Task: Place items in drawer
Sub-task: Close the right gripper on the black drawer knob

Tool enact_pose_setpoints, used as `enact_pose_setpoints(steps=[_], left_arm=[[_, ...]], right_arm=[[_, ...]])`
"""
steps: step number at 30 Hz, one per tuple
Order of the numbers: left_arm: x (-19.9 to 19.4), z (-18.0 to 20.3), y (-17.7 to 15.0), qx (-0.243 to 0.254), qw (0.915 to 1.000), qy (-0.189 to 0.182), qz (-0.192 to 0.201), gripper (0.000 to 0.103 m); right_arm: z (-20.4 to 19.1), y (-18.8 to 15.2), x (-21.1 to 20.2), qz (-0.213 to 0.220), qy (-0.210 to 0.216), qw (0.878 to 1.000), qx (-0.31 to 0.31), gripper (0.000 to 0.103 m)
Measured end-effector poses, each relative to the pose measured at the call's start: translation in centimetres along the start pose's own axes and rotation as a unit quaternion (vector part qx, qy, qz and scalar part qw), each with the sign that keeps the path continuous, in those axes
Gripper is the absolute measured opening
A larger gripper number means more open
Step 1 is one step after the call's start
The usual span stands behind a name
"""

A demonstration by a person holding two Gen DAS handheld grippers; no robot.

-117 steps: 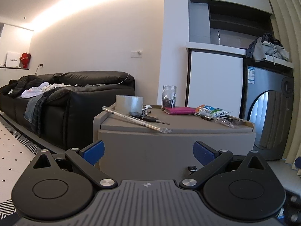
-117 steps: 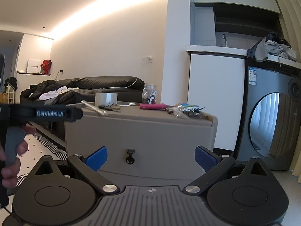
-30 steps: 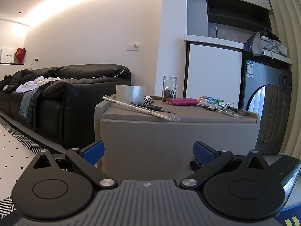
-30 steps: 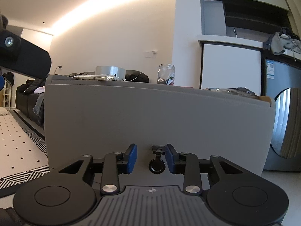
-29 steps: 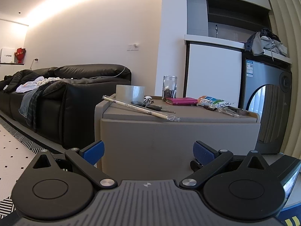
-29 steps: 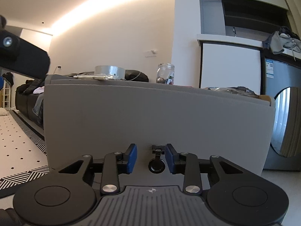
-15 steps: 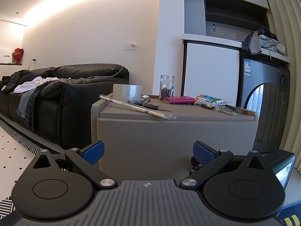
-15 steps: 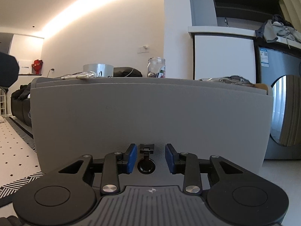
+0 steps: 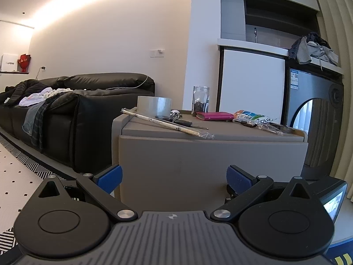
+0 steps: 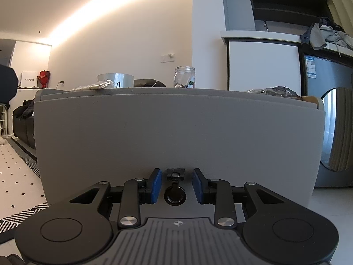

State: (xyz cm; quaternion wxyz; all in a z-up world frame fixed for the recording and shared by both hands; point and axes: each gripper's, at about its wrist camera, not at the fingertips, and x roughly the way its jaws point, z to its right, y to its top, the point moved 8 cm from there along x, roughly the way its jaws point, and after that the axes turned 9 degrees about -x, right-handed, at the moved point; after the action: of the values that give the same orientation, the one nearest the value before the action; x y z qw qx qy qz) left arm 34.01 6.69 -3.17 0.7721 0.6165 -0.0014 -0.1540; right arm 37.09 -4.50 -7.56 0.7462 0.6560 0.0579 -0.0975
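Drawer pull (image 10: 175, 188): low on the near drawer front (image 10: 176, 132), between my right gripper (image 10: 176, 186) pads, narrowed but not touching. Left gripper (image 9: 174, 177): wide, empty. Items: tape (image 9: 154, 105), jar (image 9: 200, 100), wallet (image 9: 215, 116) on top. Risk: pads slip off the small ring when pulling.

A black leather sofa (image 9: 94, 101) stands at the far left, strewn with rumpled clothes (image 9: 37, 101). A white cabinet door (image 9: 251, 88) sits far right of centre, with a grey front-loading washing machine (image 9: 317, 119) beside it and a heap of grey garments (image 9: 313, 49) above. A white floor with small black dots (image 10: 15, 174) spreads near left.
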Motion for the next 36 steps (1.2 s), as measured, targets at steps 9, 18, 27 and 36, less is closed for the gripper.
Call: enact_pose_setpoints(steps=[9,18,27,36], left_arm=[[0.08,0.10,-0.13,0.002,1.0000,-0.001,-0.003,0.103],[0.23,-0.11,-0.06,0.001,1.0000,0.004,-0.002,0.103],[0.51,-0.48,-0.18,0.001,0.9999,0.014,-0.005,0.103],[0.65,-0.88,-0.29,0.005,0.9996,0.027,-0.005,0.103]], right_arm=[[0.01,0.32,-0.39,0.004,-0.010,1.000,0.000,0.029],[-0.12,0.23,-0.28,0.000,-0.001,1.000,0.007,0.022],[-0.35,0.16,-0.34,0.001,-0.006,1.000,0.003,0.021],[-0.34,0.48,-0.15,0.002,-0.007,1.000,0.004,0.018]])
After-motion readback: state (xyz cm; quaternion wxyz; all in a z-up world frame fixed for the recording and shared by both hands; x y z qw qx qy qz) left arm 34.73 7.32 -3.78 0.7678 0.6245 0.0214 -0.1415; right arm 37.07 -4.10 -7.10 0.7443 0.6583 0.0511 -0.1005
